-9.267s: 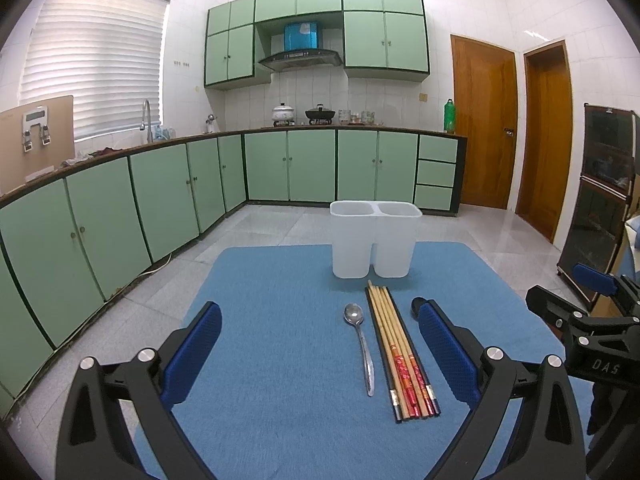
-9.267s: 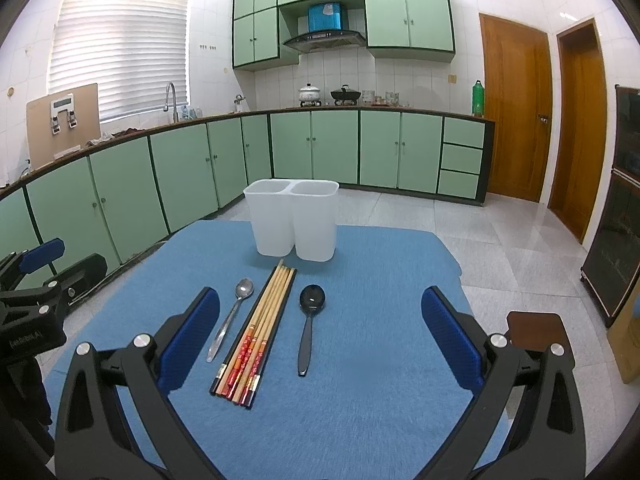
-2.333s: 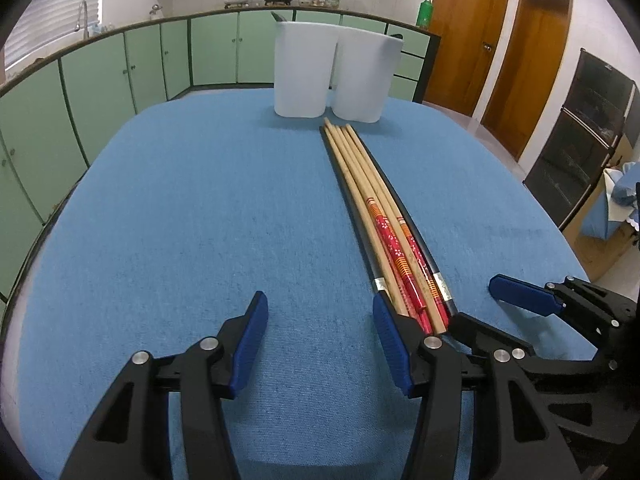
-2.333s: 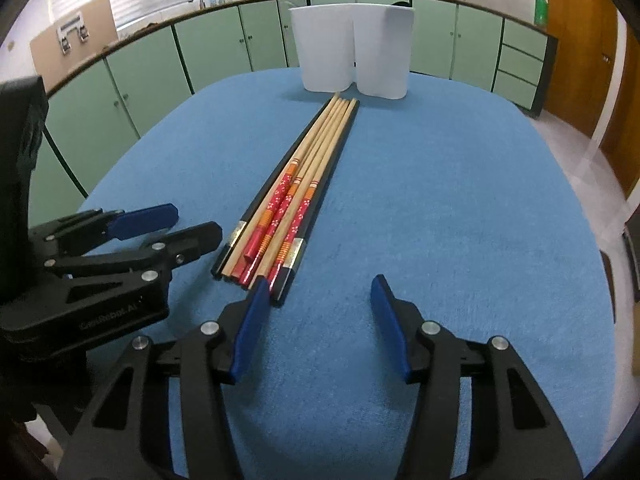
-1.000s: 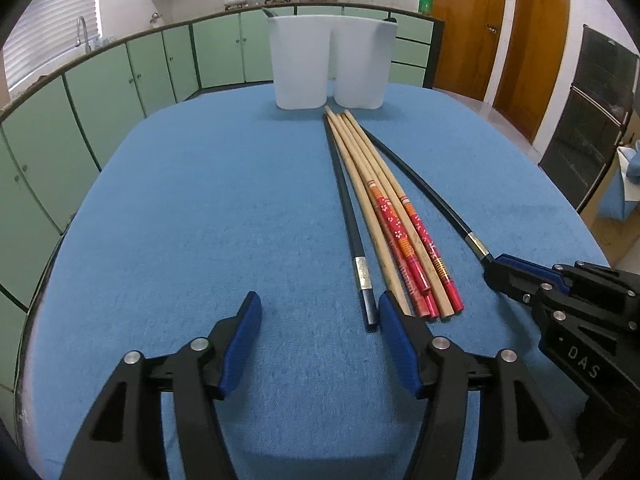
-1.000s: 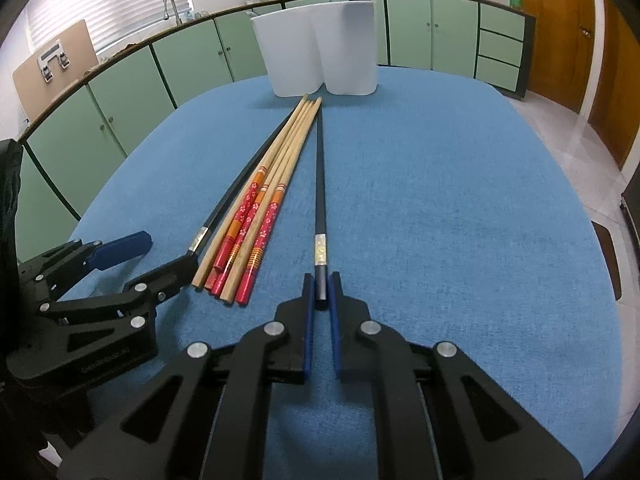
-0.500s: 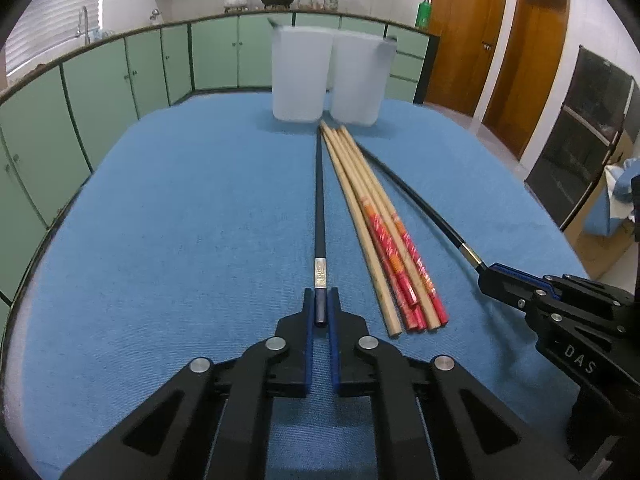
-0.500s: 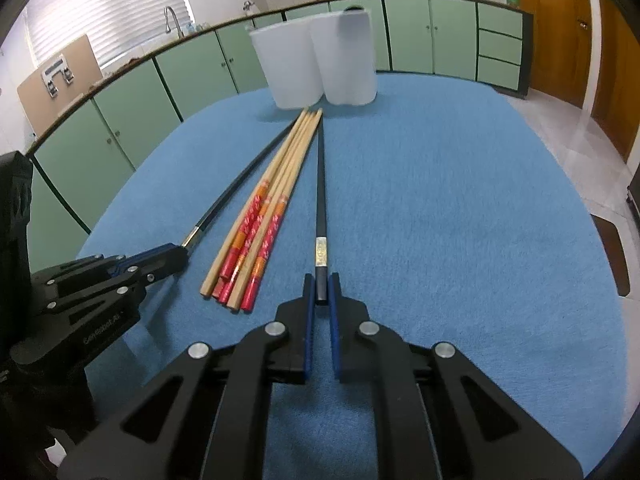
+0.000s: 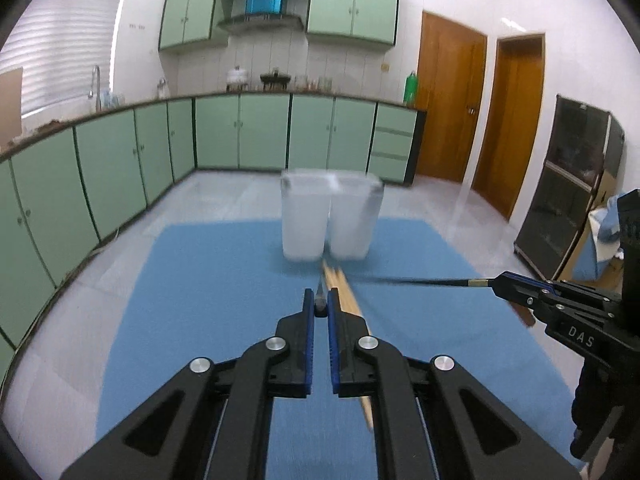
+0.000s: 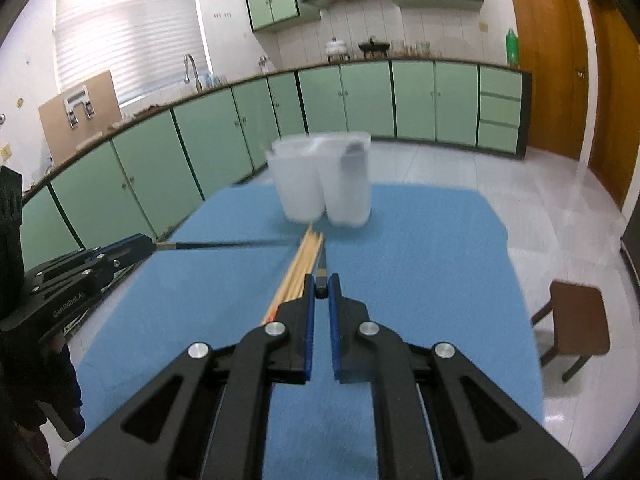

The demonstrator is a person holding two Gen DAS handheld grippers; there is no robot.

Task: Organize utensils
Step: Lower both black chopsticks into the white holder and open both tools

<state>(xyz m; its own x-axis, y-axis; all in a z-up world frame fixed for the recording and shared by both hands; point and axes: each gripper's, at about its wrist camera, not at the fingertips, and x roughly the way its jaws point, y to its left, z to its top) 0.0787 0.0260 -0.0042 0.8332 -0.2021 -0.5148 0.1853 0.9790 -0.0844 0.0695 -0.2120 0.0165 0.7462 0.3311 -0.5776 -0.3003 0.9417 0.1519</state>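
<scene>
My left gripper (image 9: 320, 312) is shut on the end of a black chopstick (image 9: 320, 292) and holds it lifted above the blue mat (image 9: 224, 280). My right gripper (image 10: 321, 293) is shut on a second black chopstick (image 10: 322, 272), also lifted; it shows from the side in the left wrist view (image 9: 424, 280). The left one shows in the right wrist view (image 10: 224, 245). Several wooden chopsticks (image 10: 300, 268) lie on the mat below. The white two-compartment holder (image 9: 330, 220) stands at the mat's far edge, with dark utensils in its right compartment (image 10: 352, 160).
Green kitchen cabinets (image 9: 120, 160) run along the left and back. A brown stool (image 10: 576, 320) stands right of the table. A dark cabinet (image 9: 572, 216) and wooden doors (image 9: 448, 100) are at the right.
Both grippers have risen from the mat, each lifting its black chopstick. The view is now higher and tilted up, and the wooden chopsticks stay on the mat.
</scene>
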